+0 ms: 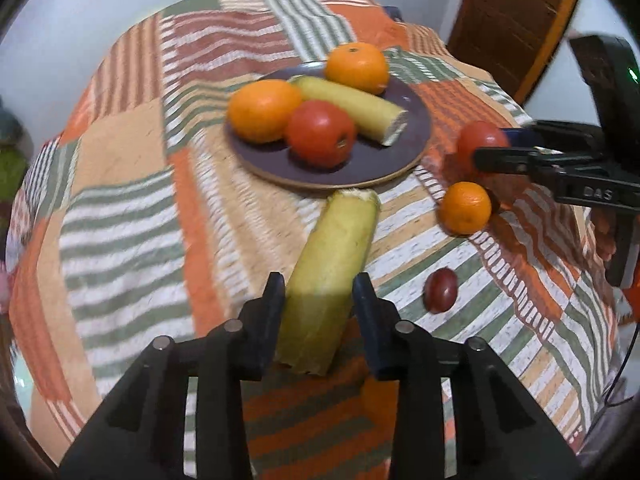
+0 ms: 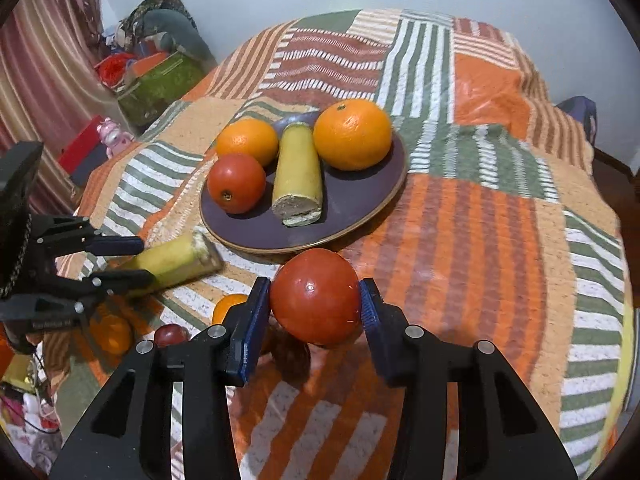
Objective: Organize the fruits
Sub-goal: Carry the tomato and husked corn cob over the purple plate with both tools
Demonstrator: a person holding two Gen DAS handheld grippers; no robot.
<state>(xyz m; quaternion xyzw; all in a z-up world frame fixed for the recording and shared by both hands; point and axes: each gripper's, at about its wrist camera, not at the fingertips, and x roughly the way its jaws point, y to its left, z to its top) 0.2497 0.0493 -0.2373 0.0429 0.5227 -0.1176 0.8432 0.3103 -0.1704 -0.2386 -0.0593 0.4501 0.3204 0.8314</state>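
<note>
The left gripper [image 1: 320, 292] pinches a cut length of yellow-green banana [image 1: 332, 268] between its dark fingers; the piece is dull-skinned, with a ragged pale end pointing toward 12 o'clock, just short of the plate's [image 1: 400, 164] near rim. In the right wrist view the right gripper [image 2: 314, 300] clamps a glossy red tomato [image 2: 316, 296] between blue pads, both pressed to its sides, near the plate rim at 12 o'clock.

The dark purple plate with a tan edge sits on a patchwork striped cloth [image 1: 132, 216] and carries two oranges [image 1: 264, 110] [image 1: 358, 66], a second tomato [image 1: 320, 132] with its stem scar showing, and another banana piece [image 1: 352, 108] lying between the oranges.

Loose on the cloth, at 3 o'clock from the held banana, are a small orange [image 1: 464, 208] and a dark red grape [image 1: 440, 290]
</note>
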